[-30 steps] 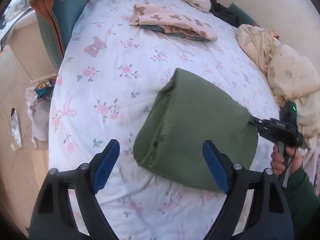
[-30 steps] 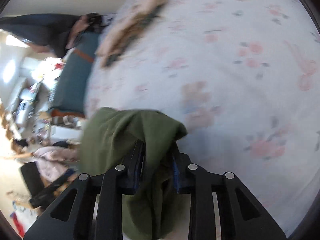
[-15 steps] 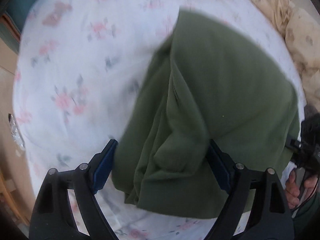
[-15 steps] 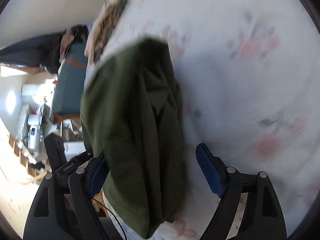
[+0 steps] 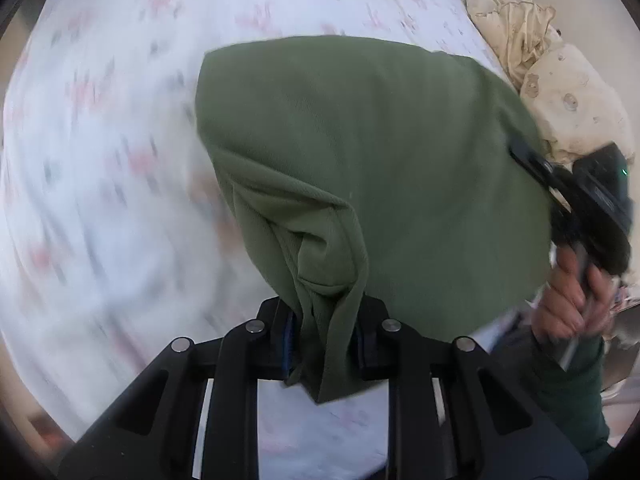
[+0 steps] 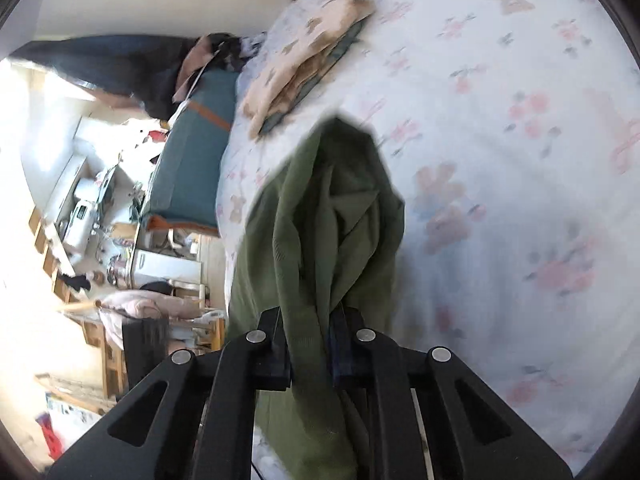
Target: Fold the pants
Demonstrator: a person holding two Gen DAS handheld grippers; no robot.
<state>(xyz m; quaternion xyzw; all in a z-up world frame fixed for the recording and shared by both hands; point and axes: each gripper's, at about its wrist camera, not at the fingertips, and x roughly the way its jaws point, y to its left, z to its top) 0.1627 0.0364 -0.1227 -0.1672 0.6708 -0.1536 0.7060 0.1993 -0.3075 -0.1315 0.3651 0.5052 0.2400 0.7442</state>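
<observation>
The green pants (image 5: 380, 152) are folded into a thick bundle and held up over the floral bedsheet (image 5: 112, 160). My left gripper (image 5: 324, 340) is shut on the pants' near corner, with bunched cloth hanging between its jaws. My right gripper (image 6: 310, 354) is shut on another edge of the pants (image 6: 332, 216), which drape forward from its jaws. In the left wrist view the right gripper (image 5: 524, 160) shows at the pants' right edge, held by a hand (image 5: 568, 300).
A folded beige patterned garment (image 6: 304, 64) lies further up the bed. Crumpled cream bedding (image 5: 556, 80) sits at the bed's right side. A teal cushion (image 6: 196, 148) and a cluttered room floor lie beyond the bed edge.
My left gripper closed in on the pants and shut on the near corner. My right gripper opened half a second ago and has shut on the pants again. The bundle is lifted.
</observation>
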